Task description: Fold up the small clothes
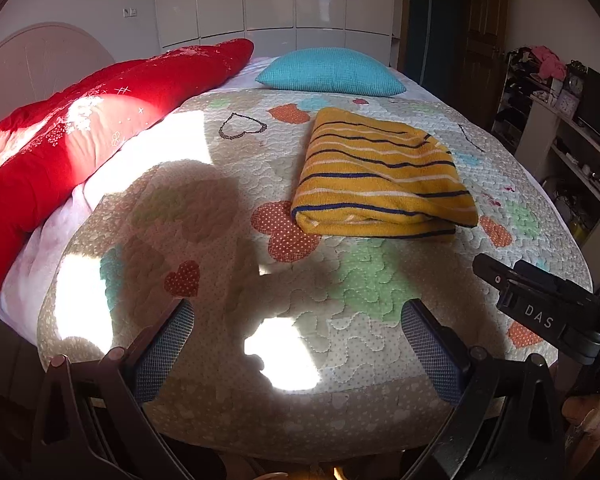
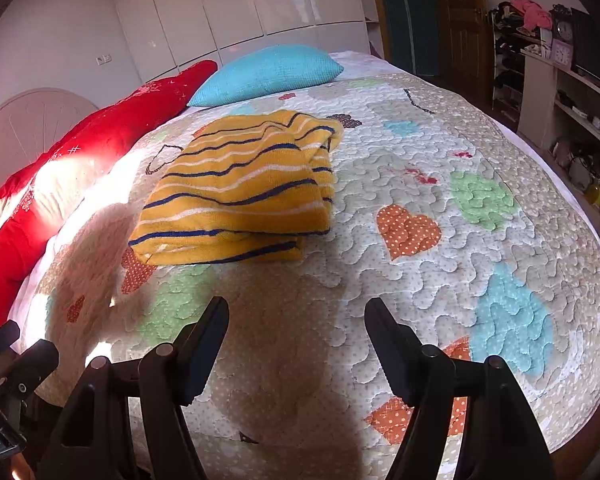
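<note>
A yellow knit garment with dark blue and white stripes point(image 1: 380, 176) lies folded in a flat stack on the quilted bedspread point(image 1: 260, 360). It also shows in the right wrist view point(image 2: 240, 196), left of centre. My left gripper point(image 1: 298, 312) is open and empty, held above the near part of the bed, well short of the garment. My right gripper point(image 2: 296, 312) is open and empty too, over the bed's near edge, with the garment ahead and to its left. The right gripper's body shows at the right edge of the left wrist view point(image 1: 540, 304).
A red duvet point(image 1: 80, 132) lies along the left side by the headboard. A turquoise pillow point(image 1: 332, 72) sits at the far end. White wardrobes point(image 1: 268, 0) stand behind. Cluttered shelves point(image 1: 560, 100) and a dark door are on the right.
</note>
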Demonstrator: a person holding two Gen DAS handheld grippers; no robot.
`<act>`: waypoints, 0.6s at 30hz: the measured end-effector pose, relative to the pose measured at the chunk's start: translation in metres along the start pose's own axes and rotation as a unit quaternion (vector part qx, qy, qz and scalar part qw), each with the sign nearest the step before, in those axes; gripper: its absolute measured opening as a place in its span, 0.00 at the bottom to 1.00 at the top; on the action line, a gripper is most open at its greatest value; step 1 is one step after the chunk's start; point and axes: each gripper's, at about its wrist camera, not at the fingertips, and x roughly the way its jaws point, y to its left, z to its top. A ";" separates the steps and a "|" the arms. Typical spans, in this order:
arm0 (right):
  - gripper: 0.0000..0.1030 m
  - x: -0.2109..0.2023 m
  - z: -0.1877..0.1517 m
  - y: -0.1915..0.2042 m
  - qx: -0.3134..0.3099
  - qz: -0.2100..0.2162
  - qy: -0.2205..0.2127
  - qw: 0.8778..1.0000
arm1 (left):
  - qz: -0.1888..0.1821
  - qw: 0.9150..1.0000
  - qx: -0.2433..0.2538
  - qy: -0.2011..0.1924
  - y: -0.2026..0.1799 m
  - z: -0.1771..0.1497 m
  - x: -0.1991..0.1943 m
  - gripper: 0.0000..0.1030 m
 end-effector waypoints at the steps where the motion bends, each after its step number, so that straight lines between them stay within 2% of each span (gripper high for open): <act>1: 0.73 0.002 -0.002 -0.003 0.005 -0.004 0.001 1.000 | 0.001 1.000 0.000 0.005 0.000 -0.002 0.004 1.00; 7: 0.73 0.009 -0.002 -0.011 0.000 -0.026 -0.001 1.000 | -0.002 0.999 -0.013 0.046 0.000 -0.005 0.028 1.00; 18: 0.75 0.015 0.011 -0.007 -0.039 -0.052 -0.018 0.998 | -0.001 0.998 0.010 0.065 -0.021 0.007 0.048 1.00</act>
